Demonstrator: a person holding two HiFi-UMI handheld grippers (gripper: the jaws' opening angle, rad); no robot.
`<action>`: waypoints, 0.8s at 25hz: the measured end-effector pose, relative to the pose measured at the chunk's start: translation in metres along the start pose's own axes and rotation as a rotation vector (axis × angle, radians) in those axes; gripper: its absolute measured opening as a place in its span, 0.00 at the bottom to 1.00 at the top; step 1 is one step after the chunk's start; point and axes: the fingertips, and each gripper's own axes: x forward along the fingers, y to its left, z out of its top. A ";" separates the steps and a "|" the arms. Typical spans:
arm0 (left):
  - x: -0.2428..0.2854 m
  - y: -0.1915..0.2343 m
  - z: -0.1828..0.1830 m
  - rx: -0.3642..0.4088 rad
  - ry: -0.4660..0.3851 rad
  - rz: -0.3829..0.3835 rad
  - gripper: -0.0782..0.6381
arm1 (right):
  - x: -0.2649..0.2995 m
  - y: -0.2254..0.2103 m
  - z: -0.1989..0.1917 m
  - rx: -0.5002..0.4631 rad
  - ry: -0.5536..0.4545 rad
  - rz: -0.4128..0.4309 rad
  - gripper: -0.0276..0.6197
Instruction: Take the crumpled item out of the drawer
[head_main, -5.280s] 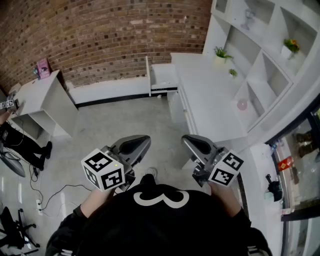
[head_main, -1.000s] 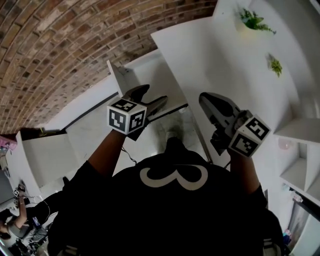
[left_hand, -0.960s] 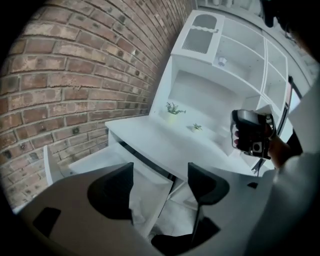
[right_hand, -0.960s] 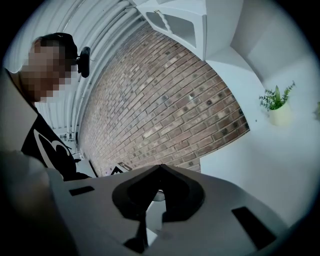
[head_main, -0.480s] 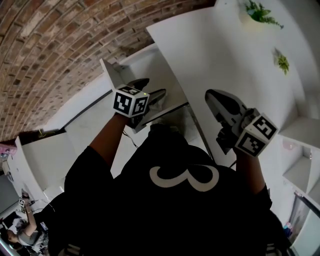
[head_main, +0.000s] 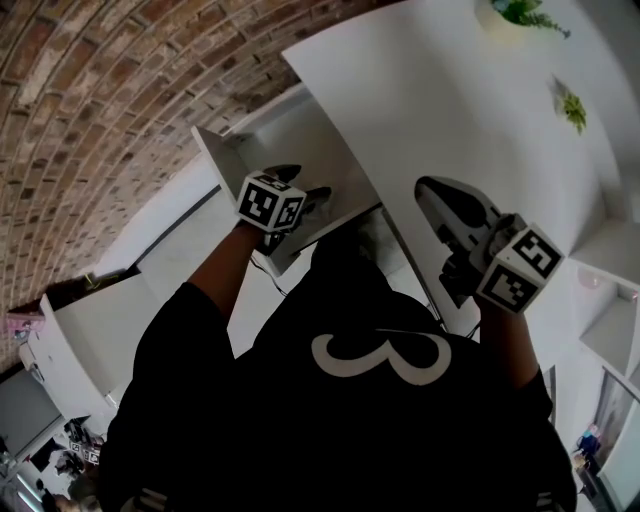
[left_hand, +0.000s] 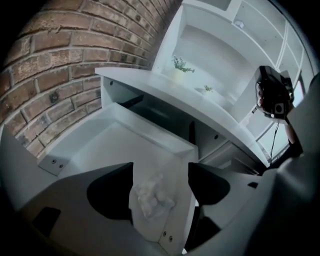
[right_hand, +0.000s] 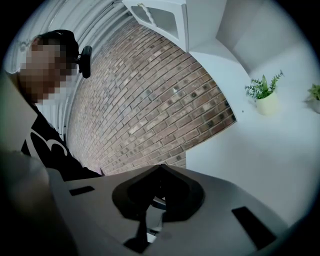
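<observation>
The crumpled item (left_hand: 152, 200) is a small white wad lying on the floor of the open white drawer (left_hand: 95, 147), near its front corner. My left gripper (left_hand: 160, 168) is open and reaches down into the drawer, one jaw on each side of the wad and just above it. From the head view the left gripper (head_main: 308, 196) is over the drawer (head_main: 213, 150) and hides the wad. My right gripper (head_main: 430, 190) hovers over the white desk top (head_main: 430, 90) to the right of the drawer. It is shut with nothing in it, its jaw tips meeting (right_hand: 161, 168).
A brick wall (head_main: 120, 90) runs behind the drawer and desk. Two small potted plants (head_main: 520, 12) (head_main: 572, 108) stand on the desk's far side, the nearer one (right_hand: 265, 97) by the wall. White shelving (left_hand: 225, 45) rises above the desk. A low white unit (head_main: 80, 330) sits at the left.
The person has walked up to the drawer from across the room. Over the last second the left gripper has pushed farther into the drawer; the right gripper has hardly moved.
</observation>
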 end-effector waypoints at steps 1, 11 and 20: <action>0.004 0.001 -0.002 0.006 0.013 -0.003 0.57 | 0.000 -0.002 -0.001 0.003 0.004 -0.005 0.06; 0.045 0.007 -0.022 0.117 0.162 -0.024 0.57 | 0.004 -0.014 -0.011 0.017 0.016 -0.041 0.06; 0.076 0.021 -0.051 0.258 0.317 -0.048 0.50 | 0.000 -0.030 -0.020 0.044 0.025 -0.077 0.06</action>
